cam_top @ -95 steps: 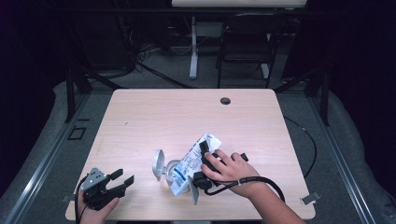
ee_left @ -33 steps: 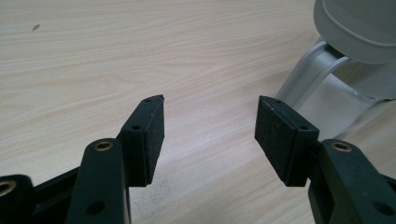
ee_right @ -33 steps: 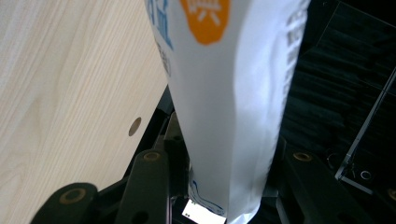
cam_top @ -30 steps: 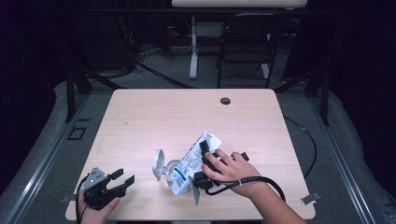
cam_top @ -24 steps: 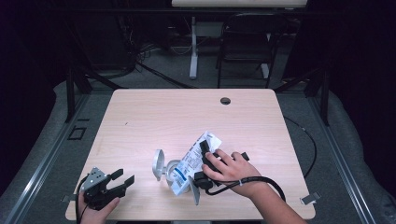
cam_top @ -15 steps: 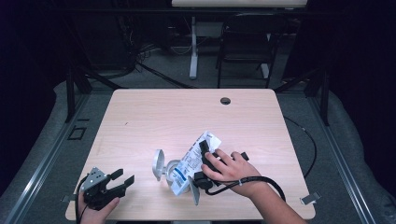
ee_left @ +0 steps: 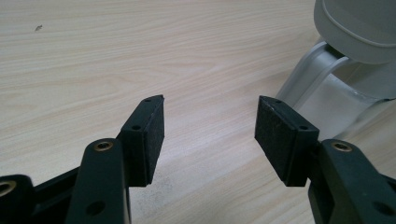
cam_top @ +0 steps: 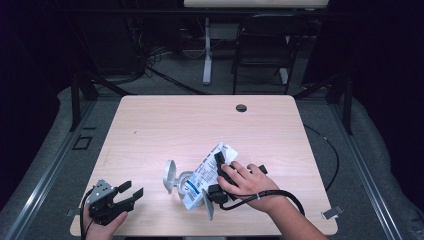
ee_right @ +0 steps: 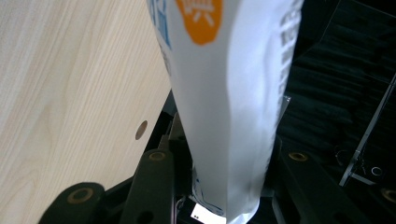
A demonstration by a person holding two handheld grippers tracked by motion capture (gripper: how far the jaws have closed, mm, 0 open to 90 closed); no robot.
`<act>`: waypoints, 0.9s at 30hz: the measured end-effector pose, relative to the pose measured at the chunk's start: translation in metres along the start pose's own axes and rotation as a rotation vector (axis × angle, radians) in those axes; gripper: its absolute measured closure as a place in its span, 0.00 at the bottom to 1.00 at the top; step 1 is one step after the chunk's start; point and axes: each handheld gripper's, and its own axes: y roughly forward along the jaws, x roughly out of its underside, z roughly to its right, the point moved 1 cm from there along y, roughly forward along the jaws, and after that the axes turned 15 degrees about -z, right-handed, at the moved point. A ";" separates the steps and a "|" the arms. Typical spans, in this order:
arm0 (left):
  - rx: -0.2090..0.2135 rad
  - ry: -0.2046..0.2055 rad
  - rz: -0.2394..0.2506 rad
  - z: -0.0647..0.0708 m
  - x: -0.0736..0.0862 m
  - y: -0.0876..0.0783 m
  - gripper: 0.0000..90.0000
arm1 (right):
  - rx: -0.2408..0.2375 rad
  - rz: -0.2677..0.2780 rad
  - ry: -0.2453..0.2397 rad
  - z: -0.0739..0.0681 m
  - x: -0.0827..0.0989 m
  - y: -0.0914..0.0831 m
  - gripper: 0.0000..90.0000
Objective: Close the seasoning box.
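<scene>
Pale wood surface (cam_top: 165,125): I'm clamping my right tongs (cam_top: 218,176), closing further, on the white pouch (cam_top: 207,172) above the grey container (cam_top: 175,180); left tongs (cam_top: 131,190) are resting apart near-left.

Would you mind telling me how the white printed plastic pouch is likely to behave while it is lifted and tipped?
The white printed plastic pouch probably flexes rather than staying stiff: its wall bulges and creases between the right hand-held gripper jaws, which have just been closing on it. It seems fairly light, since one gripper holds it tilted over the grey round container. Its glossy film may slip.
</scene>
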 end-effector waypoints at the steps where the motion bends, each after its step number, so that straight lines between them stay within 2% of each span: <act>1: -0.001 0.001 0.000 0.000 0.000 0.000 0.48 | 0.002 0.003 -0.003 0.000 0.000 0.000 0.76; 7: -0.001 0.000 0.000 -0.001 0.000 0.000 0.48 | -0.009 0.011 0.015 -0.001 0.001 0.001 0.77; 15: 0.002 -0.003 0.003 0.000 0.000 0.001 0.48 | -0.011 0.005 0.016 -0.002 0.002 0.002 0.78; 27: 0.000 -0.002 -0.004 0.001 0.001 0.002 0.48 | -0.058 0.029 0.079 -0.005 0.002 0.001 0.79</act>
